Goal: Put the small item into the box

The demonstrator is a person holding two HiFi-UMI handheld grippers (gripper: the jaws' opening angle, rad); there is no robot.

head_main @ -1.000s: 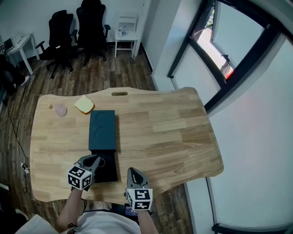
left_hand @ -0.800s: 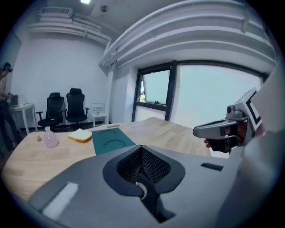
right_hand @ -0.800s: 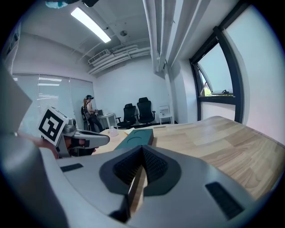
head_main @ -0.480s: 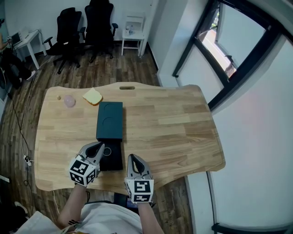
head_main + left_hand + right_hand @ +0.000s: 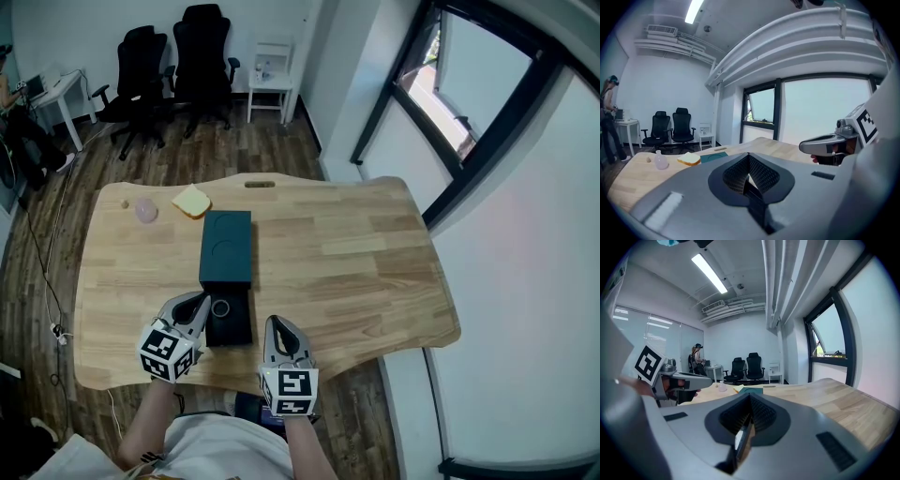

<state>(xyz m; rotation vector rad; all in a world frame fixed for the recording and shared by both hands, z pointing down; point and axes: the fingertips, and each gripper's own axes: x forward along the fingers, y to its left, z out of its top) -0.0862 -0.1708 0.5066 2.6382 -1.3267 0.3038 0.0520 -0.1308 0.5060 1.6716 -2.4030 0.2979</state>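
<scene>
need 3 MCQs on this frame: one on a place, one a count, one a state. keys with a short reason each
1. Where does the yellow slice lie?
A) on the table, just past the far left corner of the teal box
B) inside the box
C) at the table's right edge

2. How many black office chairs stand beyond the table?
A) one
B) two
C) four

3. How does the left gripper stand?
A) open wide
B) shut on the slice
C) shut, with nothing between its jaws

Key:
1 A: the head view shows it on bare wood beside that corner.
2 B: two stand side by side near the far wall.
3 C: the left gripper view shows the jaws together and empty.
</scene>
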